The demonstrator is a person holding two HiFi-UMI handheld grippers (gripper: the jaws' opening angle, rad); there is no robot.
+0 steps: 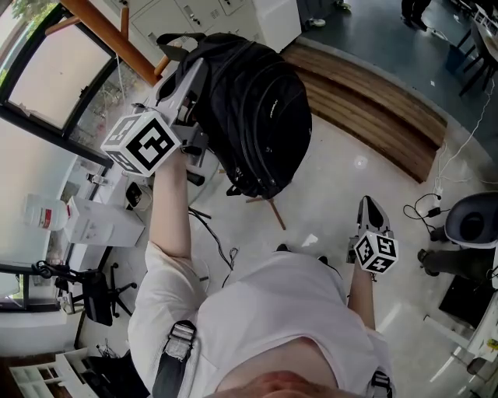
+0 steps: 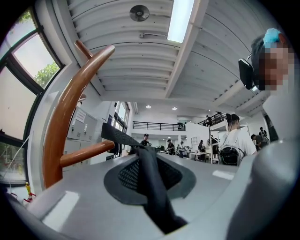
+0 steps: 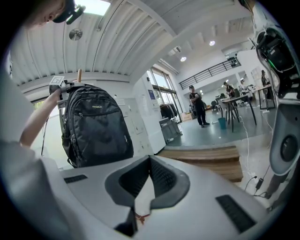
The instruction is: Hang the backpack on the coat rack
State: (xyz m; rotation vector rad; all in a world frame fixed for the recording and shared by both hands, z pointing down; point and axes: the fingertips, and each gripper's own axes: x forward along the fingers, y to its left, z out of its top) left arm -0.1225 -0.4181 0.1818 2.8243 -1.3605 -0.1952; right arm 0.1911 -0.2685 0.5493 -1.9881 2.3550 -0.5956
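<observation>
A black backpack (image 1: 253, 113) hangs in the air from its top strap (image 2: 149, 174), and my left gripper (image 1: 189, 71) is shut on that strap. In the left gripper view the strap runs between the pads of my left gripper (image 2: 143, 152) and sticks out past them. The brown wooden coat rack (image 1: 109, 35) stands just left of the gripper, with a curved peg (image 2: 70, 108) rising close by and a lower peg (image 2: 86, 153) beside the strap. My right gripper (image 1: 367, 205) is low at the right, away from the bag. In its own view my right gripper (image 3: 150, 161) is shut and empty, facing the backpack (image 3: 96, 126).
A wooden step (image 1: 373, 101) crosses the floor behind the bag. Cables (image 1: 424, 208) and a round grey machine (image 1: 475, 221) lie at the right. White cabinets (image 1: 210, 15) stand behind the rack, with a window (image 1: 47, 70) and an office chair (image 1: 93, 291) at the left. People stand far off.
</observation>
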